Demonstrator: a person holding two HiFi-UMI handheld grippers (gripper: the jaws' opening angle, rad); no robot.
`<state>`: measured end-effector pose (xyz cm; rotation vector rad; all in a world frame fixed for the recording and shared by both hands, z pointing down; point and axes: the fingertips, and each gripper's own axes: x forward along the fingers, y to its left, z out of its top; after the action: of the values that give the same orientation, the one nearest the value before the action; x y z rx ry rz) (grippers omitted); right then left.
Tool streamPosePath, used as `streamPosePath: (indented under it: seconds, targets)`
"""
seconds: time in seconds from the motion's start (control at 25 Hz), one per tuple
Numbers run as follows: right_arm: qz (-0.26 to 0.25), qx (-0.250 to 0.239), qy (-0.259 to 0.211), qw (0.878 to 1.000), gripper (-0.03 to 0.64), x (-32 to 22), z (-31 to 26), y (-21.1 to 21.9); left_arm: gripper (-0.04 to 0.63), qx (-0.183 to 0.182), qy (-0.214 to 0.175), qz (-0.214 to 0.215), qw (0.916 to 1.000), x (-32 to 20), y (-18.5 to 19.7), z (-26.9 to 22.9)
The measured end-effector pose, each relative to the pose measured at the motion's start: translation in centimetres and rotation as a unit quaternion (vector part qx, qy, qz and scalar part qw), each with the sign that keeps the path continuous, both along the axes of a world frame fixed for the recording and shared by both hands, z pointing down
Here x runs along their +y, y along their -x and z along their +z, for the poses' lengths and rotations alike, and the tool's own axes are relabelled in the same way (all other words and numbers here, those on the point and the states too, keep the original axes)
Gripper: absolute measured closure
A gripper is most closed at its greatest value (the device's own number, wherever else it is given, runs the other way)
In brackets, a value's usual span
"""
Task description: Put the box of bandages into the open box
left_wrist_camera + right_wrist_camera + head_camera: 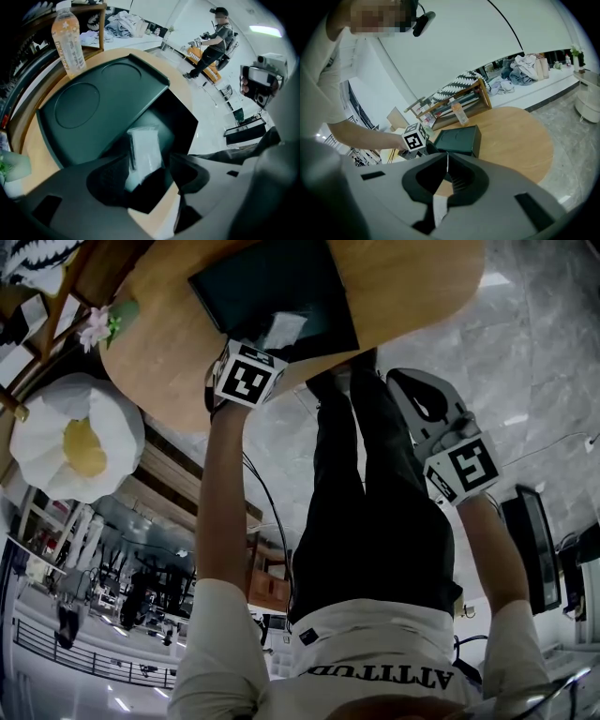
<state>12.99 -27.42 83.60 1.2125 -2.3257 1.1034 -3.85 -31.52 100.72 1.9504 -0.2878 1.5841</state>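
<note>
The bandage box (145,147) is seen inside the open box (180,119), toward 6 o'clock of the dark interior; whether it lies flat or leans cannot be told. The lid (93,108) is folded out at 10 o'clock from it, and a bottle (68,40) stands at 11 o'clock on the table (28,150). The left gripper (152,177) is held just above, its jaws spread wide, with the bandage box between them but not pressed by either pad. The right gripper (446,161), at 4 o'clock of the open box in the head view, is kept off the table with jaws pressed together on nothing. The placing is judged done and the release is in hand. Next, a clean withdrawal of the left gripper is called for, so that the bandage box is not dragged out.
</note>
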Motion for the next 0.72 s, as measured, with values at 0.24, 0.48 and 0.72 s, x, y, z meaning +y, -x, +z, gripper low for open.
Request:
streamPosePath:
  seconds: [0.24, 0.48, 0.72]
  targets:
    - [-0.006, 0.004, -0.006, 1.0, 0.595, -0.2, -0.8, 0.3, 0.311, 0.027, -0.016, -0.049, 0.9983, -0.6, 0.6, -1.7]
    - [-0.016, 0.011, -0.023, 1.0, 0.595, -1.0, -4.1, 0.5, 0.371, 0.097, -0.045, -0.114, 0.9878, -0.7, -0.5, -6.6]
    - [-0.027, 0.024, -0.038, 0.999, 0.595, -1.8, -8.2, 0.5, 0.422, 0.141, -0.069, -0.163, 0.974, -0.7, -1.0, -12.9]
